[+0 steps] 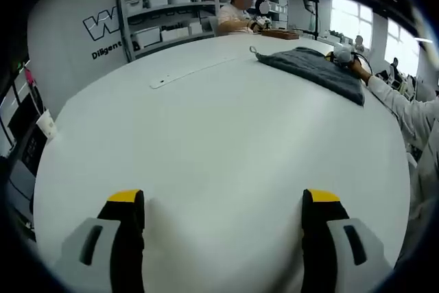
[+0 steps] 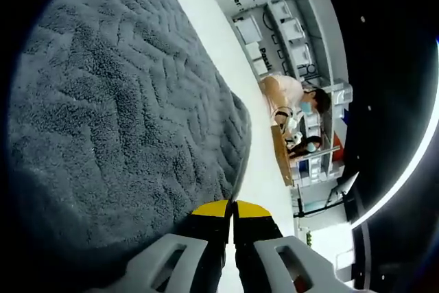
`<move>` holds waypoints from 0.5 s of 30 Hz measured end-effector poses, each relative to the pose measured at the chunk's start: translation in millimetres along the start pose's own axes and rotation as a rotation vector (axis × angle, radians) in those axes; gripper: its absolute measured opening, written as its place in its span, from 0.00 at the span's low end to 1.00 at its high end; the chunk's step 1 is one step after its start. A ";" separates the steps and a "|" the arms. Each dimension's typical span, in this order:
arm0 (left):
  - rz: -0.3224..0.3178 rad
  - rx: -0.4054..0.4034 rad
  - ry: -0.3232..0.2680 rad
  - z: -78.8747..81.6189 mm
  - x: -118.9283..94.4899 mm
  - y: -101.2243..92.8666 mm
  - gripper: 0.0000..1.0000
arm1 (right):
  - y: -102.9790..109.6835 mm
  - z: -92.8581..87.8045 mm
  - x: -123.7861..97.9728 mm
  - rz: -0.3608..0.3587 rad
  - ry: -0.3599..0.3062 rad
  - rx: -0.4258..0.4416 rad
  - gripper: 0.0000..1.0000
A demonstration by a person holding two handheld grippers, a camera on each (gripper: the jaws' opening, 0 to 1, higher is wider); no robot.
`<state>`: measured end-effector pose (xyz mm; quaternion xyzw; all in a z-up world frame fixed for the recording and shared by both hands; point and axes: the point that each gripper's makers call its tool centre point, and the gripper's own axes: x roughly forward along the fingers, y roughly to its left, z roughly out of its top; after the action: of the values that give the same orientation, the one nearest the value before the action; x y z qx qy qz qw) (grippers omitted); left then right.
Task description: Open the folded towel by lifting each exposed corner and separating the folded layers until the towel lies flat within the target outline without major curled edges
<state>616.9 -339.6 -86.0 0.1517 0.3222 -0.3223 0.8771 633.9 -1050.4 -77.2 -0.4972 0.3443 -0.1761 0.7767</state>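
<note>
— What colour is the towel (image 2: pixel 130 108)?
— Dark grey, its pile pressed into a zigzag, herringbone-like relief. In the left gripper view it (image 1: pixel 317 70) reads as a dark grey patch on the white counter (image 1: pixel 219 142).
— And the fingers (image 1: pixel 127 200)?
— Yellow at the tips, black along the inner faces, on light grey bodies. The right gripper (image 2: pixel 232 212) matches: yellow tips, black below.
— Behind?
— Grey shelves (image 1: pixel 168 12) with white bins, and black lettering on a white wall.

A lab: storage shelving (image 1: pixel 168 12) with bins, white worktable (image 1: pixel 219 142), person working behind.
</note>
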 end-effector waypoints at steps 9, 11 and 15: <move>-0.004 0.003 -0.004 1.8 0.5 -0.1 0.93 | -5.9 3.7 -4.5 -0.032 -0.001 0.026 0.00; -0.004 0.004 -0.003 1.8 0.6 0.2 0.93 | -9.0 5.0 -7.7 -0.047 -0.005 0.034 0.00; -0.006 0.002 -0.003 1.7 0.9 0.4 0.93 | -19.2 0.7 -13.7 -0.089 0.015 0.070 0.11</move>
<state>618.6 -340.5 -85.3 0.1511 0.3209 -0.3256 0.8765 626.1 -1050.0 -54.9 -0.4834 0.3211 -0.2260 0.7824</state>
